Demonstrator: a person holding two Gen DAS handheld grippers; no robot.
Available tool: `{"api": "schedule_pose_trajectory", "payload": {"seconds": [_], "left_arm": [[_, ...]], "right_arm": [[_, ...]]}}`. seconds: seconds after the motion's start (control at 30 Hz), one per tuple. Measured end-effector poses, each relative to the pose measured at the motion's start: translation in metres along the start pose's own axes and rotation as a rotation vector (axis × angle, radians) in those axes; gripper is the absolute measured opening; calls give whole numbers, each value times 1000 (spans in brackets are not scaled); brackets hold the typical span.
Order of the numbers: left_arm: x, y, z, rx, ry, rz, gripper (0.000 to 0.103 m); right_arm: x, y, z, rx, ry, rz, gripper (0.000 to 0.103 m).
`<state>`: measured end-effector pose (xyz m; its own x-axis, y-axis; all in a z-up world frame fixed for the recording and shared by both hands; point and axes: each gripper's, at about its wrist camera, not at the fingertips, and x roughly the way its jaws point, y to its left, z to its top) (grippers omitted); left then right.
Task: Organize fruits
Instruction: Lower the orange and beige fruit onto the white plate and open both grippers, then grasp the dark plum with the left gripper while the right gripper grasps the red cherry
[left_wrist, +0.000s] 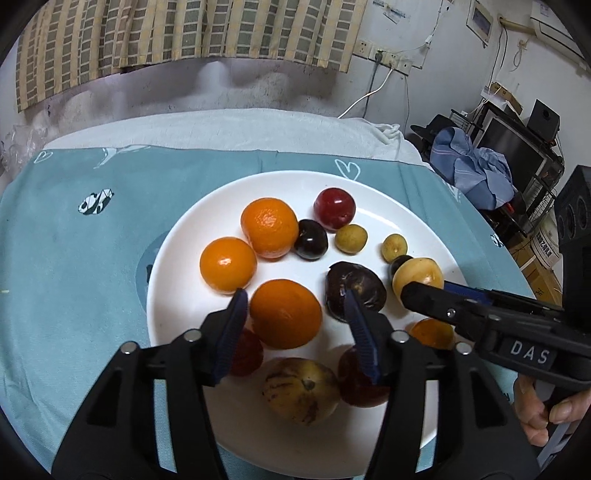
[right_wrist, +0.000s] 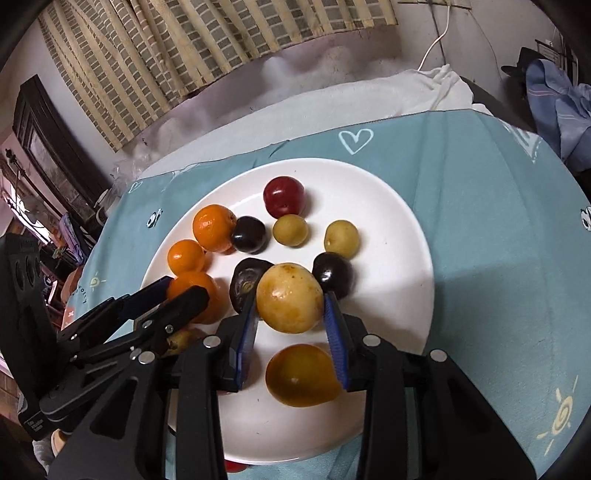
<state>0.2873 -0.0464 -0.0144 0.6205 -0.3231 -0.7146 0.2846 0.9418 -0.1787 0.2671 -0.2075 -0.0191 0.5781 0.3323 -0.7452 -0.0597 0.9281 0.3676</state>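
Right claw (right_wrist: 290, 319) pinches a yellow fruit (right_wrist: 289, 297) btwn its blue pads, held over the white plate (right_wrist: 399, 258). Left claw (left_wrist: 295, 314) is spread wide, empty, w/ the near orange (left_wrist: 285, 314) lying btwn its fingers but not gripped.

Rest of the fruit sits loose on the plate: two more oranges (left_wrist: 269, 227), a red plum (left_wrist: 334, 208), dark plums, two small green-yellow ones, a striped fruit (left_wrist: 301, 391) near the front rim. Plate rests on a teal cloth (left_wrist: 74, 258).

Risks, as a judgement:
- Yellow fruit is round, smooth; pads seem to catch it on the near half, not across the middle. It could squirt fwd out of the grip and hit the dark plum (right_wrist: 333, 275) just behind it.
- Dropped fruit would roll; the plate is shallow, so it may run off onto the cloth.
- Both claws work close together; the right one's arm crosses the plate near the left, so a bump is likely if both move at once.
- Squeezing harder may bruise soft skin.
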Motion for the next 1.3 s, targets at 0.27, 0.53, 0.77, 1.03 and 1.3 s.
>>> {"api": "schedule_pose_trajectory", "payload": {"seconds": [0.27,0.53,0.77,1.03,1.3], "left_arm": [[-4,5,1,-21,-7,10,70],[-26,10,4,-29,-60,40,82],[-82,1,-13,-25,-143,77,90],[-90,-7,-88,83,-82,228,92],[-78,-25,-107,205,-56,243,92]], "right_arm": [[0,-2,2,27,23,24,38],[-40,7,9,43,-82,66,41],[-126,47,-11,-69,-259,146,59],[-141,62,-57,-134,-256,86,64],[-113,21,-105,-78,-190,-24,64]]}}
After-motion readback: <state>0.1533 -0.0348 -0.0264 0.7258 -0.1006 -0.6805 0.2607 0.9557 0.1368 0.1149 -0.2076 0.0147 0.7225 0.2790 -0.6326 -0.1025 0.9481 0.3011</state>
